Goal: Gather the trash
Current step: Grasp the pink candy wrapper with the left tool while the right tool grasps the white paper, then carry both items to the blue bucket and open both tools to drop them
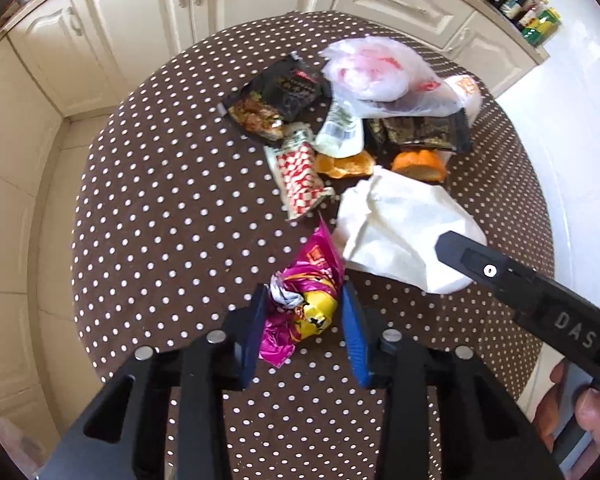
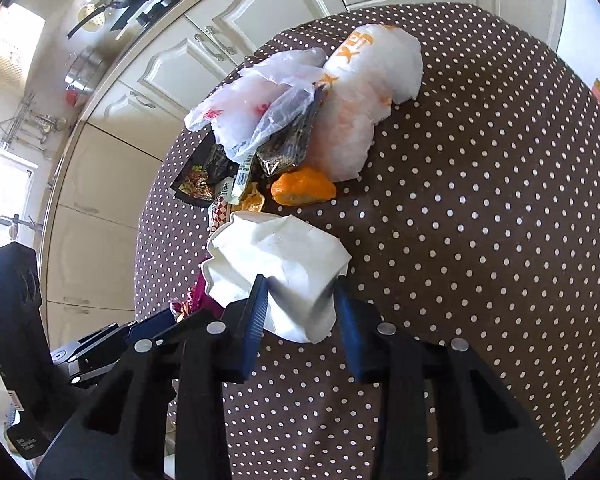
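A crumpled pink and yellow snack wrapper [image 1: 300,300] lies on the near part of the polka-dot table [image 1: 160,220]. My left gripper [image 1: 304,292] points down over it, and both blue pads press its sides. Just right of the wrapper lies a crumpled white paper [image 2: 276,256]; my right gripper [image 2: 300,282] is shut on the paper's near edge. In the left wrist view one black finger of the right gripper [image 1: 496,268] lies over that paper [image 1: 400,220]. Part of the left gripper [image 2: 152,324] shows at the lower left of the right wrist view.
Further back lies a heap: a dark food pouch [image 1: 276,96], a red-checked wrapper [image 1: 300,176], orange peels [image 1: 418,164], clear plastic bags [image 1: 376,72] and a white bag with orange print [image 2: 364,92]. Cream cabinets [image 1: 140,12] stand behind the table. A hand [image 1: 588,412] shows at the right edge.
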Available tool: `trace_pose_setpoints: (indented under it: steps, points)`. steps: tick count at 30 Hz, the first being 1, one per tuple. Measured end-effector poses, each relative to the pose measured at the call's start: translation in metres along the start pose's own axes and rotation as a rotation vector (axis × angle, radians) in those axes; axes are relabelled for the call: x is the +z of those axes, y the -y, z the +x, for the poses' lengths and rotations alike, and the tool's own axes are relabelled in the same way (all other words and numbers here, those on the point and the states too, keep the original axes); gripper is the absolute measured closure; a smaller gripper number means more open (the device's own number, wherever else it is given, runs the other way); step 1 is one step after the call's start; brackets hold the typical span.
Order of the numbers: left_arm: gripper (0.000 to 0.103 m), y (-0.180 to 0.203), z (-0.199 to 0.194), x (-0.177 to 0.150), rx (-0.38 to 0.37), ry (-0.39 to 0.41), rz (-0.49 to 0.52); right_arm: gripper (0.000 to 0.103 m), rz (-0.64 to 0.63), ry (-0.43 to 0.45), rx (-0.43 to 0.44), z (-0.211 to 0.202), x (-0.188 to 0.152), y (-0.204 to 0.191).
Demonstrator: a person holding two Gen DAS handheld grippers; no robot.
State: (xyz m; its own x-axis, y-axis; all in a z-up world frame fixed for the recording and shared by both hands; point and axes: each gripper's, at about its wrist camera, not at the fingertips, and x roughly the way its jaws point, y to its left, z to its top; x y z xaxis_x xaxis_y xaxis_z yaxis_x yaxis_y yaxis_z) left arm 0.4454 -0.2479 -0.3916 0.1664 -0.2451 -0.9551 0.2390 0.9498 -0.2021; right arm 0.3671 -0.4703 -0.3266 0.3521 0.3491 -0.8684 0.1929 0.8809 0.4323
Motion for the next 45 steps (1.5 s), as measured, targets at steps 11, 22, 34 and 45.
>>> trace_pose_setpoints:
  steps: [11,22,34,45]
  points:
    - [0.075,-0.030,-0.049,-0.005,-0.067,0.086,-0.035,0.074,-0.032,0.054,-0.009,-0.028,-0.012,-0.020]
    - [0.075,-0.115,-0.103,-0.037,-0.049,0.137,-0.141,0.074,-0.174,0.033,0.080,-0.025,-0.041,-0.125]
    - [0.075,-0.294,-0.157,-0.113,0.082,0.165,-0.375,0.074,-0.342,-0.120,0.172,0.068,-0.095,-0.279]
    - [0.075,-0.403,-0.186,-0.164,0.128,0.184,-0.511,0.071,-0.405,-0.214,0.179,0.142,-0.126,-0.376]
